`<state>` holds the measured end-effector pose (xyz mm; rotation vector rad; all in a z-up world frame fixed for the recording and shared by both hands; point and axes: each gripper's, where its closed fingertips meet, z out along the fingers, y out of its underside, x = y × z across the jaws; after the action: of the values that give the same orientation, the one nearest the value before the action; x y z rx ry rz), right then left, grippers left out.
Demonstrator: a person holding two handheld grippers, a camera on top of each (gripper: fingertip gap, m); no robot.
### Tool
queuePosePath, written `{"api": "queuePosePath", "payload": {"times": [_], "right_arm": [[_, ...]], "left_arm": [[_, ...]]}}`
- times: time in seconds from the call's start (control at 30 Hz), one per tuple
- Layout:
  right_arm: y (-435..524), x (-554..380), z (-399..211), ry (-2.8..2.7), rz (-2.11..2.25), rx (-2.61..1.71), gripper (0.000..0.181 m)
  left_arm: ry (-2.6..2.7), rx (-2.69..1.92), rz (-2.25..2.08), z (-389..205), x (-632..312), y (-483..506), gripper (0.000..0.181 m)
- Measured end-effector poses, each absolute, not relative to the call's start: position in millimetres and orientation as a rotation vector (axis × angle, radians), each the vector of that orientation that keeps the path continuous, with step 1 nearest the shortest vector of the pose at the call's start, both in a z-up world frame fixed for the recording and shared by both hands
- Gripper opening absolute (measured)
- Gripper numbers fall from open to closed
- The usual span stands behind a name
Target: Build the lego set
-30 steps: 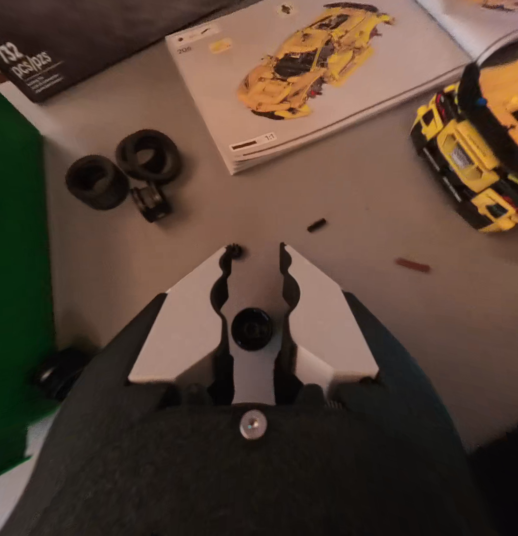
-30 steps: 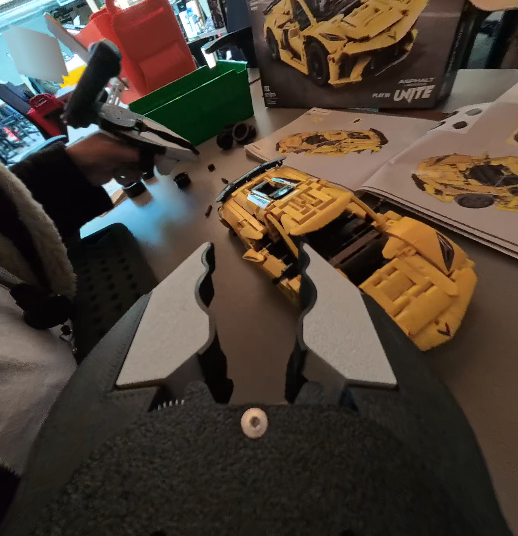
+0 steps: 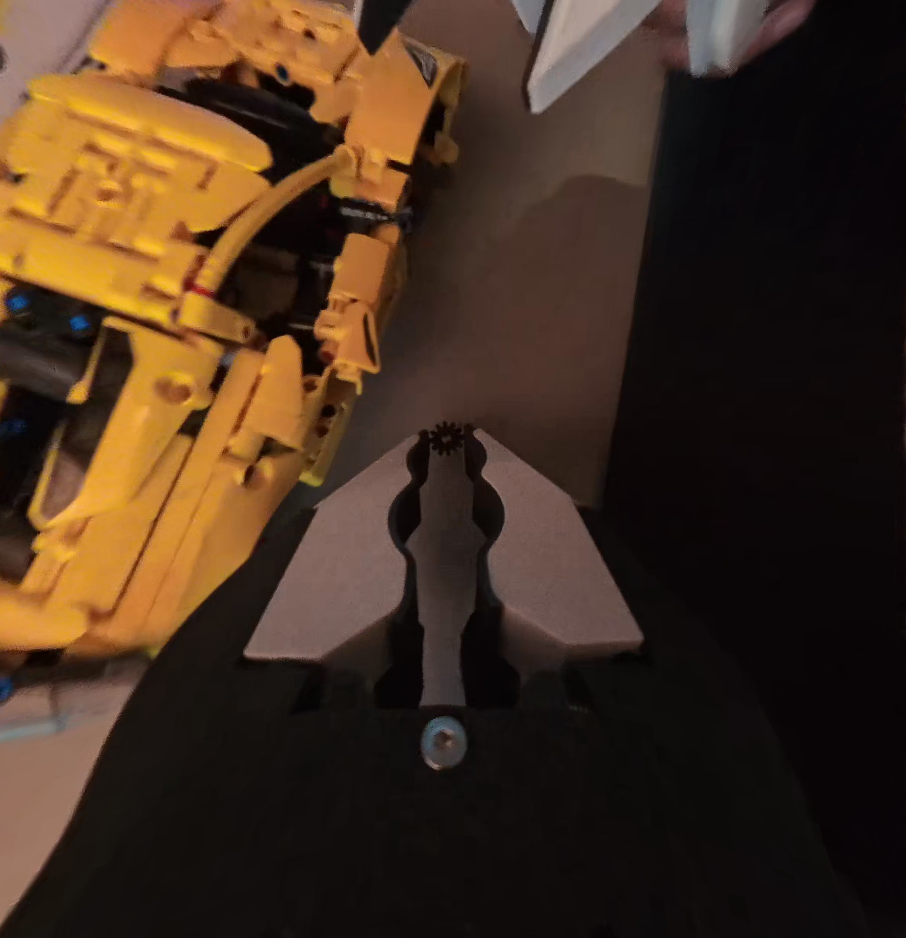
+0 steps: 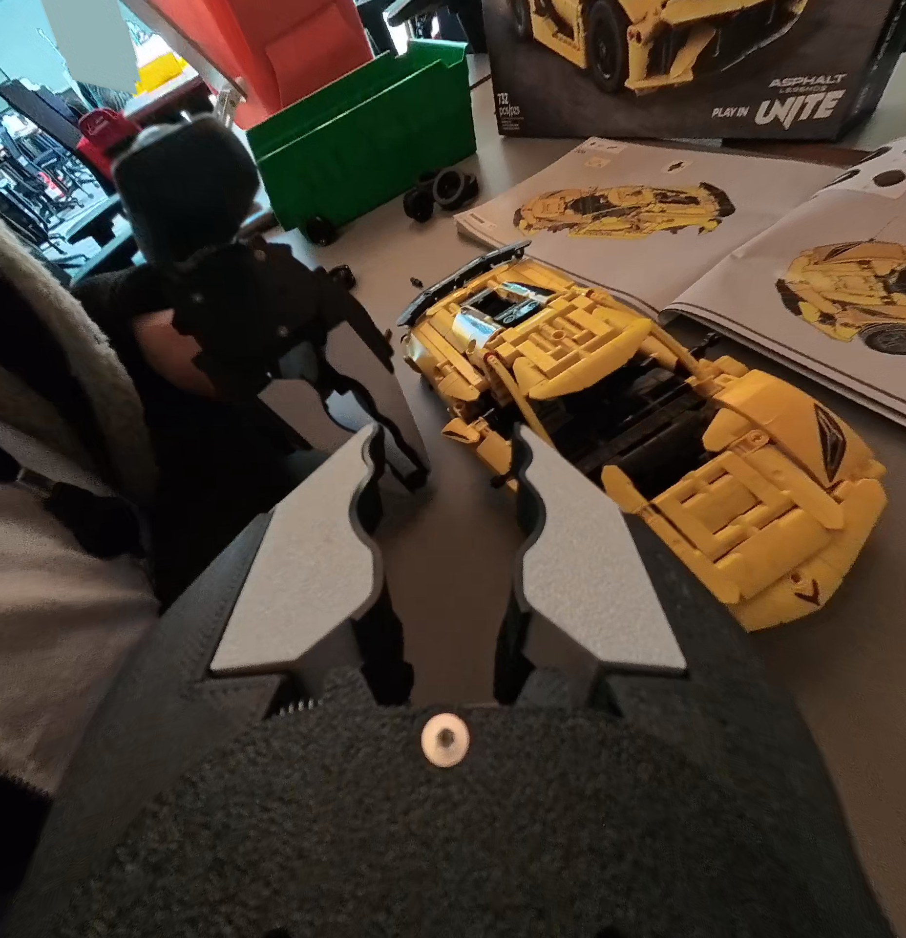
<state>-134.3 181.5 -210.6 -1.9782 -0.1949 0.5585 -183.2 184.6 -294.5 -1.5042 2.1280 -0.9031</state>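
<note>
Black and toothed, a tiny gear (image 3: 445, 437) sits pinched between the very tips of our left gripper (image 3: 446, 440), whose fingers are clenched on it with only a narrow slot behind. Left of those fingers, just beside them, lies the yellow lego car (image 3: 176, 325) on the brown desk (image 3: 532, 284); past the tips and to the right we see the pale fingers of the other gripper, blurred.

Our right gripper (image 4: 444, 444) hangs released, its grey fingers (image 4: 308, 573) spread wide with bare desk (image 4: 450, 548) showing between them. The yellow car (image 4: 643, 421) lies ahead and right of these fingers, its near side just behind the right fingertip; we cannot tell whether they touch. Ahead and left, the left gripper (image 4: 420, 469) reaches in, its tips close to the car's side, gripped by a hand (image 4: 179, 355) in a dark sleeve.

Farther out beyond the car lie an open instruction booklet (image 4: 643, 213), loose black tyres (image 4: 443, 190), a green bin (image 4: 364, 147) and the set's box (image 4: 694, 66). A small dark piece (image 4: 416, 280) rests on the desk by the car's rear wing.
</note>
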Motion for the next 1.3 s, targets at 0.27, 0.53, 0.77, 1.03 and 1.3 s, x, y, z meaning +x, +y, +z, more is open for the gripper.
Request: {"api": "queuePosePath", "payload": {"times": [0.27,0.53,0.77,1.03,1.3], "right_arm": [[178.4,-129.2,-208.6,-0.178,0.568,-1.968,0.049],[178.0,-127.5,-214.2,-0.179,0.579,-1.98,0.049],[177.5,-137.9,-219.2,-0.228,0.584,-2.005,0.049],[175.5,-132.8,-217.4,-0.183,0.597,-1.992,0.049],[176.2,-134.8,-218.9,-0.204,0.595,-2.005,0.048]], "left_arm": [[2.016,-1.543,-1.008,-280.2,-190.5,192.1,0.033],[1.5,-1.886,-0.738,-278.7,-282.4,313.3,0.039],[1.623,-1.903,-0.741,-296.8,-290.9,322.0,0.043],[1.637,-1.868,-0.702,-299.9,-284.0,322.5,0.024],[1.813,-1.687,-0.915,-286.1,-242.9,255.9,0.024]]}}
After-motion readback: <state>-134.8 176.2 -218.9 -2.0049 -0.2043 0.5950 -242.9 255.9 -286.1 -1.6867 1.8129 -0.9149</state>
